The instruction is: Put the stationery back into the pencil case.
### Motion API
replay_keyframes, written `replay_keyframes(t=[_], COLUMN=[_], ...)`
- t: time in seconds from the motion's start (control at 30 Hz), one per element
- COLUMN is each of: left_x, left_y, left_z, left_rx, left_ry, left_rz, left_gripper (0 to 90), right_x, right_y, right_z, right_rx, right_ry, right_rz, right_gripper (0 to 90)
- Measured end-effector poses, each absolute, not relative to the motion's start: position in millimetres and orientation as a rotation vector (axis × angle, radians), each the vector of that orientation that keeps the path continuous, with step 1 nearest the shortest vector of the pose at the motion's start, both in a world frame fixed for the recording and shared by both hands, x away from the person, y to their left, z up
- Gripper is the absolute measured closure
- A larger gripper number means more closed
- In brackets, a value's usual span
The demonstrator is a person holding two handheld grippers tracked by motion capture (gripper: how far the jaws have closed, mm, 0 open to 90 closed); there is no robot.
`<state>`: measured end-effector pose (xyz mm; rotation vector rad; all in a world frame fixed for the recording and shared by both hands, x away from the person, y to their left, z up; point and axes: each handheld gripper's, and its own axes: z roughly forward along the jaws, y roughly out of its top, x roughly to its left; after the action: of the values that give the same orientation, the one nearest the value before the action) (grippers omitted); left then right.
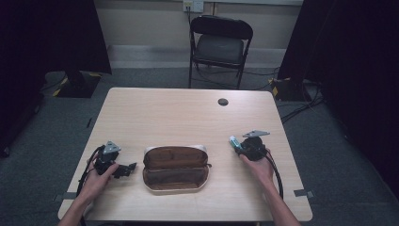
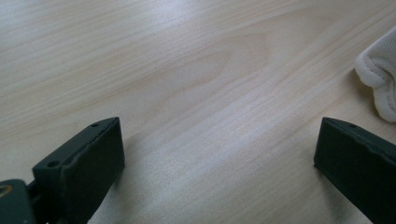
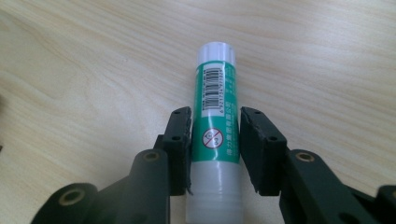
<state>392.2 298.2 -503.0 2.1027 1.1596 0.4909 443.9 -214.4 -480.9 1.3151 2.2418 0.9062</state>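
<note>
Light wooden worktop (image 1: 188, 113) seen from above, with a person's two forearms entering from the near edge. The right tool (image 3: 215, 140) is clenched on a glue stick (image 3: 214, 135): in the right gripper view both black pads press the sides of the green-and-white tube around its middle, the white cap end pointing away from the tool and the barcode facing up. In the high view the right tool (image 1: 243, 147) sits near the right edge of the worktop, the glue stick (image 1: 234, 141) projecting from it toward the left. The left tool (image 1: 127, 168) rests at the near left part of the worktop in the left hand (image 1: 96, 181), its jaws released and standing wide apart with bare wood between them, as the left gripper view shows. A brown pencil case (image 1: 175, 168) lies open between the two tools, just beside the left one and well apart from the glue stick; its pale padded edge (image 2: 380, 79) appears at the right of the left gripper view. A black folding chair (image 1: 219, 47) stands beyond the far edge.
</note>
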Motion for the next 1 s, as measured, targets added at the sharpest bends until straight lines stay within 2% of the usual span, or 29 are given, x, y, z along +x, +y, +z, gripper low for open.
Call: replay_keyframes(t=[0.43,0.8,1.0], left_x=[392.2,392.2,392.2], left_y=[298.2,298.2,298.1], left_z=[-503.0,-503.0,-503.0], left_rx=[2.103,2.103,2.103], left_ry=[1.16,1.16,1.16], left_rz=[0.493,0.493,0.491], left_gripper=[0.7,0.7,0.6], right_x=[433.8,427.4,427.5], right_y=[-216.8,-215.9,-215.1], right_z=[-484.0,-485.8,-485.4], right_rx=[1.281,1.267,1.298], right_ry=[2.312,2.319,2.298], right_rz=[0.905,0.895,0.888], right_gripper=[65.4,61.4,65.2])
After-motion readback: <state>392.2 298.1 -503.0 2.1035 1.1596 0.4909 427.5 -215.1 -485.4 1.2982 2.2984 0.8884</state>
